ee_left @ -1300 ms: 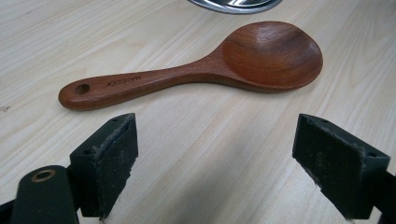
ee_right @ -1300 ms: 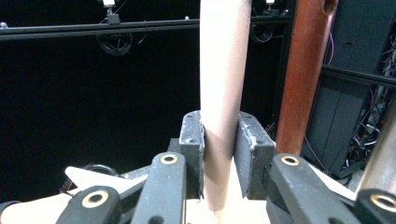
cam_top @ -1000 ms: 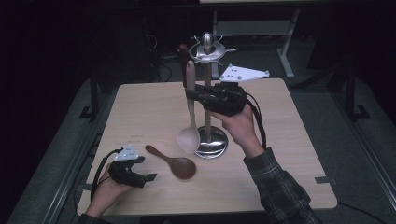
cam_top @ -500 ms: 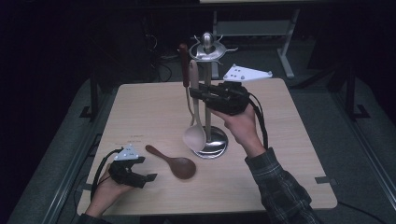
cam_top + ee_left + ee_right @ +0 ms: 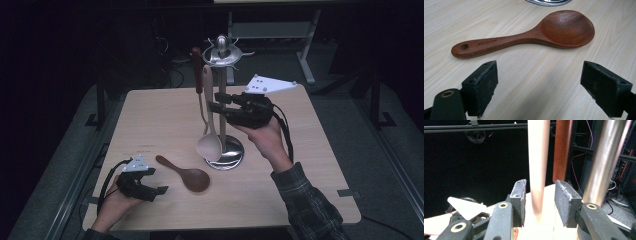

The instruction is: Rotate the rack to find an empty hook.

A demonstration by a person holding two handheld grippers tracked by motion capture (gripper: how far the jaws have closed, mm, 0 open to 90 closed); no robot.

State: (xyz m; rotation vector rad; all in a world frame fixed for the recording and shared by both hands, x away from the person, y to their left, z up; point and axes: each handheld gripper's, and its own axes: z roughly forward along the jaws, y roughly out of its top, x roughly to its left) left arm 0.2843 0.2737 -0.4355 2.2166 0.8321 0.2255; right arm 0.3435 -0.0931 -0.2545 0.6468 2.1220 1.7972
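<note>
A pale wooden spoon (image 5: 209,145) hangs from a steel utensil stand (image 5: 222,50) at the table's middle, bowl down near the stand's round base (image 5: 235,155). My right gripper (image 5: 214,102) is raised beside it. Its jaws stand open on either side of the pale handle (image 5: 537,170) with a gap each side, as my right gripper (image 5: 540,195) shows in its own view. A dark-handled utensil (image 5: 197,70) hangs behind. A dark brown wooden spoon (image 5: 185,175) lies flat at the front left. My left gripper (image 5: 159,190) rests open just short of that spoon (image 5: 524,35), jaws (image 5: 539,87) wide apart.
The stand's steel pole (image 5: 604,160) rises close to the right jaw. The dark handle (image 5: 562,150) hangs just past the pale one. The light wood table (image 5: 310,200) has bare room at the right and front. A metal frame (image 5: 305,45) stands behind it.
My right gripper has drawn slightly to the right and lower, and the pale spoon now hangs a little nearer the stand's pole. The left gripper and brown spoon have stayed put.
</note>
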